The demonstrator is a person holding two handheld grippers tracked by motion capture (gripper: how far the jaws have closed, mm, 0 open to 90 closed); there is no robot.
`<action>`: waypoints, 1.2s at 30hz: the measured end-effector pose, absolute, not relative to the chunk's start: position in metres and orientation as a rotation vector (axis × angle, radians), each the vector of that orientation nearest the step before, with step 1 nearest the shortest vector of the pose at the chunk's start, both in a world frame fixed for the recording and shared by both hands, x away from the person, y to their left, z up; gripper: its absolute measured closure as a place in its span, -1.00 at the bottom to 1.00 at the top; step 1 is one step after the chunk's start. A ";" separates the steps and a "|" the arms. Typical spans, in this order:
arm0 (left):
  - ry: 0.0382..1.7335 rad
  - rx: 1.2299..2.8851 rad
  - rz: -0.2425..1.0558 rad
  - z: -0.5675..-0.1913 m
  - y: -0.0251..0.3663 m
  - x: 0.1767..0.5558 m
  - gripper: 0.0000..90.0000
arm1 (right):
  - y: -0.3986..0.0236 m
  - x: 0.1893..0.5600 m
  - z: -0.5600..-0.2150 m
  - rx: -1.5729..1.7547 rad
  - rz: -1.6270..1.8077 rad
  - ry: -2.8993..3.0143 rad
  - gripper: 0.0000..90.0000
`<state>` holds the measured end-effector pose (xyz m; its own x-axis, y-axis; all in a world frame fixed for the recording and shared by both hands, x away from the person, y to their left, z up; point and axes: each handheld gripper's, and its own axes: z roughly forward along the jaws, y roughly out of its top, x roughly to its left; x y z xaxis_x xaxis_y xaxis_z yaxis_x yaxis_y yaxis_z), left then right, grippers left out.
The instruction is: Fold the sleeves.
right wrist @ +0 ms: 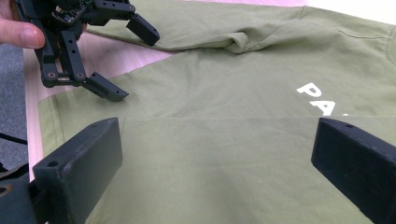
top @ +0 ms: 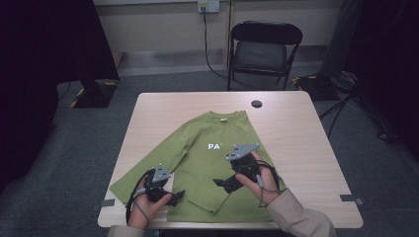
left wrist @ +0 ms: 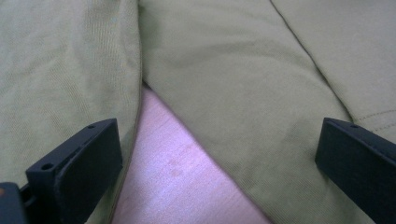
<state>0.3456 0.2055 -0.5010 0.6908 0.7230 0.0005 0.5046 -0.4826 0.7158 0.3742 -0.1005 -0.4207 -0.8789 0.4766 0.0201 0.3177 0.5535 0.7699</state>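
- Both jaws spread: left gripper [top: 174, 197] beside the shirt's [top: 210, 163] left sleeve [top: 148, 170], right gripper [top: 220, 183] over the folded-in sleeve.
- Probably folding; pinch one layer cleanly, lift low.

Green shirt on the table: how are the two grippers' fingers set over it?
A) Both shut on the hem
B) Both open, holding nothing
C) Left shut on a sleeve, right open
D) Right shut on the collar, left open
B: the left gripper and right gripper both hover over the green shirt with fingers spread and nothing between them.
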 end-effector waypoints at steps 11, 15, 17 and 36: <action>0.935 2.187 0.395 -0.501 0.206 0.346 -1.00 | -0.126 0.375 -0.419 0.713 1.227 2.569 -0.98; 0.935 2.187 0.395 -0.501 0.206 0.346 -1.00 | -0.135 0.374 -0.421 0.726 1.225 2.563 -0.98; 0.936 2.187 0.395 -0.501 0.206 0.346 -1.00 | -0.139 0.374 -0.422 0.733 1.224 2.557 -0.98; 0.935 2.187 0.395 -0.501 0.206 0.346 -1.00 | -0.172 0.374 -0.431 0.782 1.213 2.532 -0.98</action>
<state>0.3455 0.2055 -0.5011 0.6905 0.7233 0.0003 0.5047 -0.4822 0.7161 0.3743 -0.1716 -0.4307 -0.8323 0.5538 0.0251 0.3666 0.5158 0.7743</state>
